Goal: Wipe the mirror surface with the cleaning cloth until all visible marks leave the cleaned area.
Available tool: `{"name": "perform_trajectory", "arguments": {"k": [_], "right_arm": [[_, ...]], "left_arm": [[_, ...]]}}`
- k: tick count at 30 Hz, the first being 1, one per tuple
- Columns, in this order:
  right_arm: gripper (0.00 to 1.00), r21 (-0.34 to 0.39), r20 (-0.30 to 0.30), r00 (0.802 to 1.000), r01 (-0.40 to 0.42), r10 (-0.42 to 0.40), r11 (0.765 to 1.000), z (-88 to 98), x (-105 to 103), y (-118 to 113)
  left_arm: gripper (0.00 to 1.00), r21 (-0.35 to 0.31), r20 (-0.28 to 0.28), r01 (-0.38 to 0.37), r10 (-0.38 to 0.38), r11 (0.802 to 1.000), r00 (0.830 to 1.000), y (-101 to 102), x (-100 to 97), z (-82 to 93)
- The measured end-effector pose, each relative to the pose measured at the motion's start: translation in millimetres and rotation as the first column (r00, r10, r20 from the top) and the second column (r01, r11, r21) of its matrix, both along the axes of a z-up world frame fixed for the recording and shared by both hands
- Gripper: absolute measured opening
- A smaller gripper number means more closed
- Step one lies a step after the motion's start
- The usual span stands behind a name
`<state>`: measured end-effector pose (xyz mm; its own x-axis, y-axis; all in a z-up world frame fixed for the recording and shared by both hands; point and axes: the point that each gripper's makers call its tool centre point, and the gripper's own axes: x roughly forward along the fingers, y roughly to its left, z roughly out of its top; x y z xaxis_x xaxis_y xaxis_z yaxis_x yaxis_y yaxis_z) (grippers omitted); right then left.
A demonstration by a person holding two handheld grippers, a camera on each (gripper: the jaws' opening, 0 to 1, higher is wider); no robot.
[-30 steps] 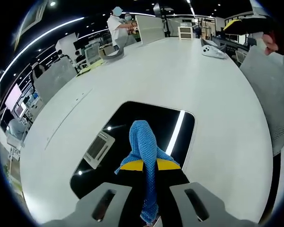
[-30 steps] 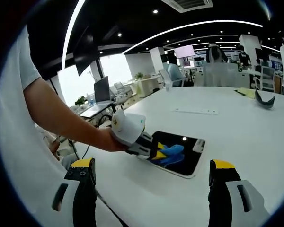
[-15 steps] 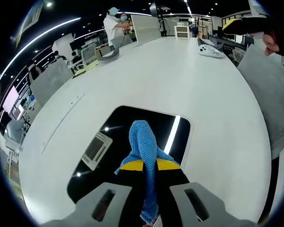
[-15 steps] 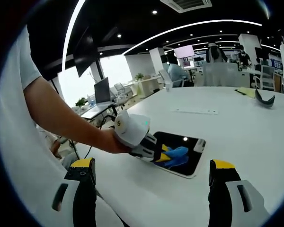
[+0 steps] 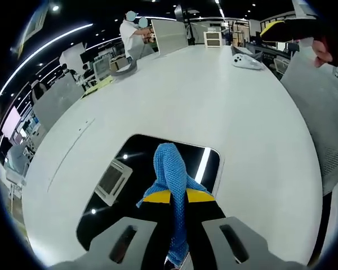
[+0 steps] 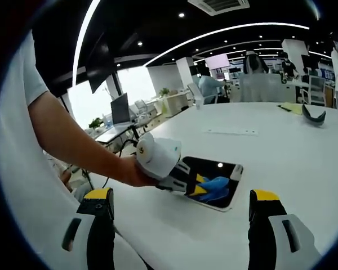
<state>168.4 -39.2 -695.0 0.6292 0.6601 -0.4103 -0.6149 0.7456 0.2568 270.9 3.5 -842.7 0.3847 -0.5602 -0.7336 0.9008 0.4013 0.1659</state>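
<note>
Left gripper view has the left gripper (image 5: 177, 197) with its fingers clamped on the blue cleaning cloth (image 5: 170, 169), pressed onto the dark mirror (image 5: 132, 163) lying flat on the white worktop (image 5: 214, 95), with bare worktop all round its edges. Right gripper (image 6: 180, 225) hovers well apart near the worktop's edge, fingers spread wide on nothing. A white controller (image 5: 243, 59) lies far off.
</note>
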Motion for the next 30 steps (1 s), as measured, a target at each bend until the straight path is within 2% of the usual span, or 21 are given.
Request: {"name": "perform_trajectory", "arguments": {"k": [8,30], "right_arm": [[1.0,0.004,-0.002,1.0,0.005,-0.005,1.0,0.0,2,-1],[1.0,0.009,-0.004,1.0,0.011,-0.011,1.0,0.8,6,-1]], "left_arm": [[0.05,-0.009,-0.011,0.022,-0.022,1.0,1.0,-13,-1.4,-0.2],[0.05,-0.01,-0.017,0.067,-0.067,0.998,0.998,-31,-5.5,0.2]]}}
